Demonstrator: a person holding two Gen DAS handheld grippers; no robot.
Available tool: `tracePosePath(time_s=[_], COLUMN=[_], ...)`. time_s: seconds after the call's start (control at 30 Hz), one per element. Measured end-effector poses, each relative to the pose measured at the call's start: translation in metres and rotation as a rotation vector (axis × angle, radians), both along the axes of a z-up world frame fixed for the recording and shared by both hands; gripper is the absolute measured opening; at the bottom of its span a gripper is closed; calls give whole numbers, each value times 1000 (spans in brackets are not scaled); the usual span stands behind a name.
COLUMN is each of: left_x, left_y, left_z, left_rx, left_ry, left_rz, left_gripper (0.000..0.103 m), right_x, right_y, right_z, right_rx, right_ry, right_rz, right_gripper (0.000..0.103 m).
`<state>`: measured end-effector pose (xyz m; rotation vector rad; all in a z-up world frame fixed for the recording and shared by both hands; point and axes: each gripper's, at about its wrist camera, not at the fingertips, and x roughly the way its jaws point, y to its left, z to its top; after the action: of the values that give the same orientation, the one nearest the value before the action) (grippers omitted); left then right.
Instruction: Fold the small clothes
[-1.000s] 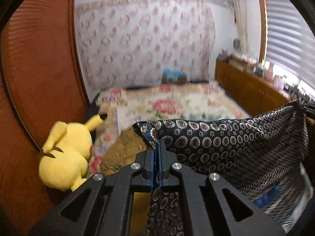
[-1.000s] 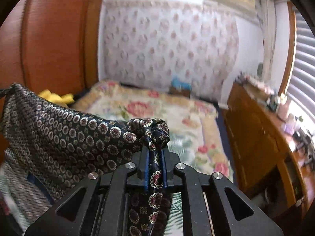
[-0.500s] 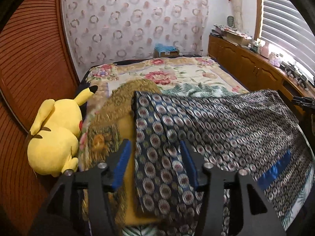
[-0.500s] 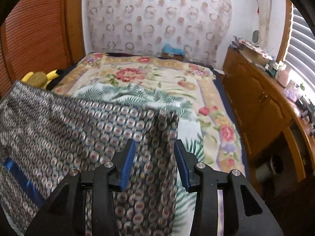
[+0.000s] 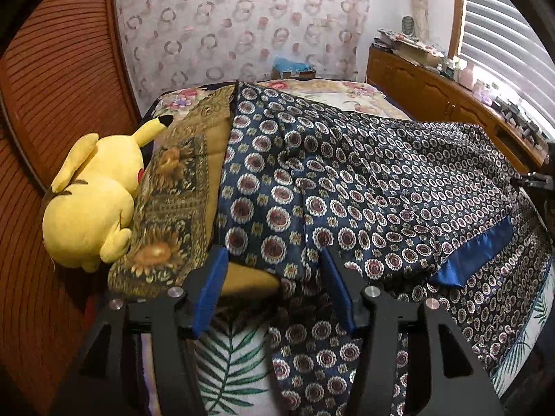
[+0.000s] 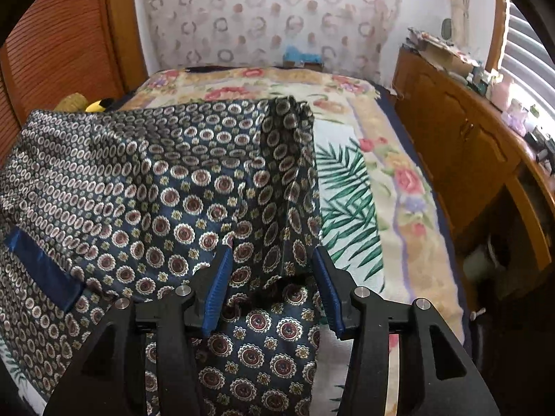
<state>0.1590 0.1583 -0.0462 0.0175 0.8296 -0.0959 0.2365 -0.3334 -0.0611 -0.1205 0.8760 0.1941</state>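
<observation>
A dark navy garment (image 5: 364,180) printed with round medallions lies spread across the bed, with a plain blue band (image 5: 475,253) near its right side. Its left edge rests on a golden sunflower cushion (image 5: 173,190). My left gripper (image 5: 274,256) is open just above the near left edge, its blue pads apart and off the cloth. In the right wrist view the same garment (image 6: 156,180) ends in a folded right edge. My right gripper (image 6: 272,251) hangs over that edge with its jaws opening; cloth lies between them, but the pads do not press it.
A yellow plush toy (image 5: 93,201) lies against the slatted wooden wall at the left. The floral bedcover (image 6: 364,180) stretches beyond the garment. A wooden cabinet (image 6: 451,138) with clutter on top runs along the bed's right side under a blinded window.
Both grippers held the garment's top corners up, then let go and opened. They sank towards the bed, and the cloth fell from hanging to lying spread out.
</observation>
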Motion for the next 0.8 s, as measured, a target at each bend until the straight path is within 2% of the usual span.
tracePosePath(time_s=[0.27, 0.5, 0.8], left_x=[-2, 1, 1], left_y=[0, 2, -2], left_z=[3, 5, -2], left_rx=[24, -1, -34], left_ry=[-12, -37, -45], left_rz=[18, 54, 47], left_gripper=[55, 55, 54], right_x=[-3, -2, -2], right_y=[0, -1, 0], right_z=[-14, -15, -15], right_rx=[2, 8, 5], right_ry=[-9, -6, -8], right_rz=[-6, -8, -8], right_gripper=[50, 51, 52])
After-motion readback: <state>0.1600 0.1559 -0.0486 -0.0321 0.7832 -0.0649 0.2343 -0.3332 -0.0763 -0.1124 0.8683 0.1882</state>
